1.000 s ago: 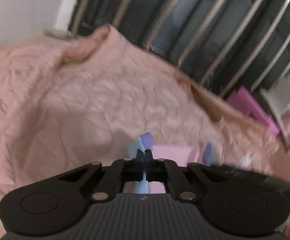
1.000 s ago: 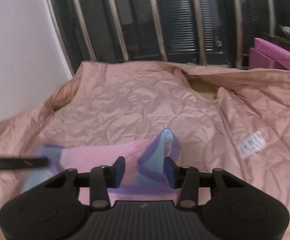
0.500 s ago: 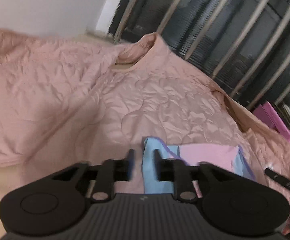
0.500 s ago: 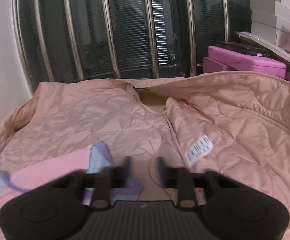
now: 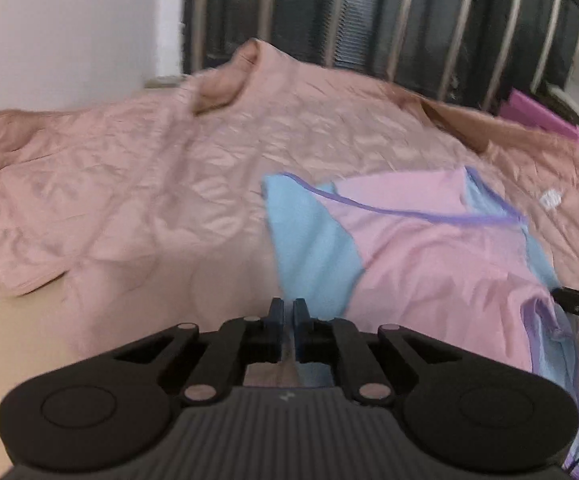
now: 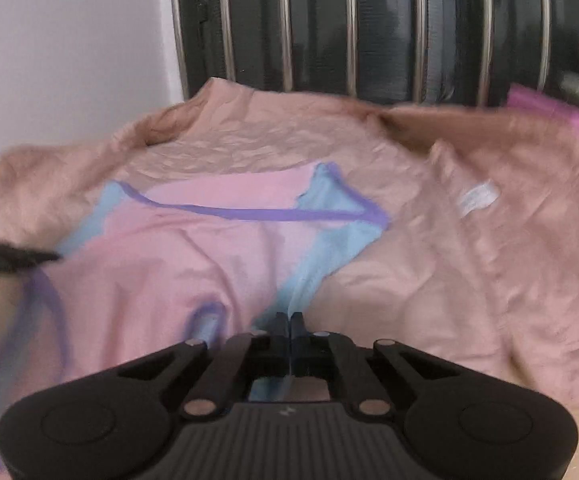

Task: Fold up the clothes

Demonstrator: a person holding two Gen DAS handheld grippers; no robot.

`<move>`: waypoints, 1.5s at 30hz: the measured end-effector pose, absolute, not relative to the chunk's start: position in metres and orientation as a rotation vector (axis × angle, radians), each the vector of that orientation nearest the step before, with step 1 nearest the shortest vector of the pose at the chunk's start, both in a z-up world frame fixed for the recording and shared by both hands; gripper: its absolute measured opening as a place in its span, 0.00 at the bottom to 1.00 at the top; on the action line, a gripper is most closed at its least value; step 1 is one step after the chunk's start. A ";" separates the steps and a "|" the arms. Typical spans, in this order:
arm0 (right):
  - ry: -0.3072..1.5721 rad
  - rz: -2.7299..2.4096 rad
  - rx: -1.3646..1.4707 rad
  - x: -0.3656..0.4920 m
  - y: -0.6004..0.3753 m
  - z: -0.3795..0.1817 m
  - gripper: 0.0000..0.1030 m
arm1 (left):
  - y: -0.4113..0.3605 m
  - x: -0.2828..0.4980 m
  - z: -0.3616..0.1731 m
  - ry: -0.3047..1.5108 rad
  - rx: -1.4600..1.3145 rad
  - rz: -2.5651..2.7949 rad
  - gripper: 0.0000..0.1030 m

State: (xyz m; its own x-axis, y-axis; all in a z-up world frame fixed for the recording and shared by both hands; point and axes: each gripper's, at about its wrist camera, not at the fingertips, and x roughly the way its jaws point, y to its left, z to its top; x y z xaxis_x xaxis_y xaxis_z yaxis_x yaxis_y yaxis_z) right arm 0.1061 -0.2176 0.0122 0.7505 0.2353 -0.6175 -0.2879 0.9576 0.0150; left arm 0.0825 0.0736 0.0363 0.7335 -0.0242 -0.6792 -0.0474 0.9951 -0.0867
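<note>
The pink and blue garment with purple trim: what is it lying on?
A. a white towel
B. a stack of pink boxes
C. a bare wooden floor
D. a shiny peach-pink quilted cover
D: the pink and blue garment with purple trim is spread over the shiny peach-pink quilted cover, which shows around it in both wrist views.

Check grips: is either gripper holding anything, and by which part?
Right gripper: shut on the pink-and-blue top, at its blue near edge. Left gripper: fingers closing at the top's other blue edge; a pinch cannot be told.
</note>
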 end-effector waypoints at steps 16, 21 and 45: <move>0.635 0.257 -0.058 0.058 -0.231 0.018 0.00 | 0.053 0.013 0.024 0.666 0.005 -0.018 0.04; 0.621 0.221 0.008 0.034 -0.257 0.018 0.09 | 0.084 -0.017 0.026 0.669 -0.094 0.017 0.21; 0.599 0.451 0.019 -0.090 -0.235 0.028 0.15 | 0.030 -0.103 0.029 0.649 0.068 -0.194 0.30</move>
